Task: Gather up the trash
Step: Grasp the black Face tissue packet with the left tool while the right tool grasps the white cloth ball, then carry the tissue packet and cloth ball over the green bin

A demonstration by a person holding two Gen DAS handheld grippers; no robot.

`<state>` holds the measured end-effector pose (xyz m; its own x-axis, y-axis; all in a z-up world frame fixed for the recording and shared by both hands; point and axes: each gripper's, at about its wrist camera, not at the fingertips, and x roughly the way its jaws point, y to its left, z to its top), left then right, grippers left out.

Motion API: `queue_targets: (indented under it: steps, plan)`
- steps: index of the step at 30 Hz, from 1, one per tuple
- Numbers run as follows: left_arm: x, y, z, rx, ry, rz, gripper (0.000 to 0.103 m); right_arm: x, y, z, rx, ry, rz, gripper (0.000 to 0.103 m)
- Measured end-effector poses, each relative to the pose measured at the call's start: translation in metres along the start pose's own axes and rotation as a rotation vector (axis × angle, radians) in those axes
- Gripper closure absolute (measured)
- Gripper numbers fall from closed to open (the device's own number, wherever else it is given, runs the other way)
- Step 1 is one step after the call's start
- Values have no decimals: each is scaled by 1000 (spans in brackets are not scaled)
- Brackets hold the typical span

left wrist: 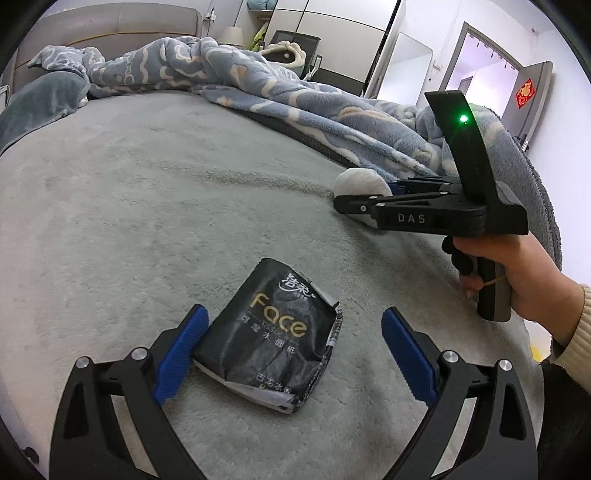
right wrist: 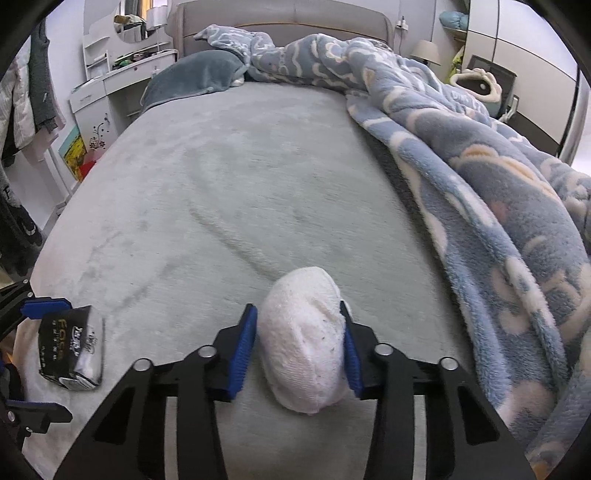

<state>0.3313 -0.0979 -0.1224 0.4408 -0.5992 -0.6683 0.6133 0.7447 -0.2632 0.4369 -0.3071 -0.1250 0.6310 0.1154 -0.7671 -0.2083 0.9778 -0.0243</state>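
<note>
Two items of trash on bed (right wrist: 229, 177), grey-green plush cover, both toward foot edge.

Item 1: black tissue packet (left wrist: 273, 332), gold "Face" lettering, torn and crumpled, lying flat on cover. Sits between the blue pads of left gripper (left wrist: 291, 350); gripper spread wide, near pad touching or just beside packet's edge, far pad well apart from it. Not gripped. Seen also from right wrist view at near left corner of bed (right wrist: 72, 350).

Item 2: white wad (right wrist: 304, 339), soft ribbed texture, rounded, flecked with small dark specks; paper or cloth, cannot tell which. Clamped between blue pads of right gripper (right wrist: 299, 350), pads pressing both sides, lower end resting against cover. From left wrist view, wad (left wrist: 362, 182) visible at tip of right gripper (left wrist: 354, 201), near blanket's edge.

Right hand (left wrist: 517, 273) wrapped around black handle, green light lit on upright housing above, "DAS" printed on gripper body.

Other contents:
- blue fleece blanket (right wrist: 480, 184), cream cloud pattern, heaped along right side of bed and up to headboard (right wrist: 280, 14).
- teal pillow (right wrist: 195, 74) at head end, left corner.
- white dresser (right wrist: 110, 81) beside bed, left.
- open door (left wrist: 535, 99) with red ornament, beyond bed's right side.
</note>
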Motion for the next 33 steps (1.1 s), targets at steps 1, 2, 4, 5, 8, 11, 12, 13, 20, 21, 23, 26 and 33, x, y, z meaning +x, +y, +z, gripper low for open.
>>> queue_targets:
  steps: [1, 2, 4, 5, 8, 11, 12, 13, 20, 21, 23, 26, 33]
  plan:
    - [1, 0, 0, -1, 1, 1, 7, 0, -4, -1, 7, 0, -2, 68]
    - [2, 0, 0, -2, 3, 0, 8, 0, -7, -1, 16, 0, -1, 69]
    - [4, 0, 1, -5, 8, 2, 9, 1, -10, -2, 25, 0, 0, 71]
    - [5, 0, 0, -6, 10, 3, 10, 1, -12, -3, 31, 0, 2, 71]
    - [7, 1, 1, -11, 17, 11, 15, -3, -16, -1, 62, -10, 18, 73]
    - [8, 2, 1, -20, 28, 45, 25, -10, -18, -1, 88, -29, 30, 73]
    - [8, 2, 0, -21, 30, 55, 27, -12, -19, -1, 92, -31, 33, 73]
    - [7, 1, 0, -18, 33, 61, 28, -13, -19, -1, 94, -32, 35, 73]
    - [-3, -9, -6, -7, 47, 66, 36, -36, -16, -4, 121, -59, 49, 73]
    - [-5, -11, -8, -10, 46, 65, 37, -40, -14, -6, 122, -64, 52, 73]
    - [-12, -14, -11, -10, 45, 66, 37, -45, -8, -8, 120, -66, 60, 73]
    - [-25, -22, -17, 0, 41, 73, 37, -55, 3, -13, 119, -76, 69, 73]
    - [-55, -34, -30, -13, 28, 93, 37, -79, 31, -26, 124, -100, 90, 73]
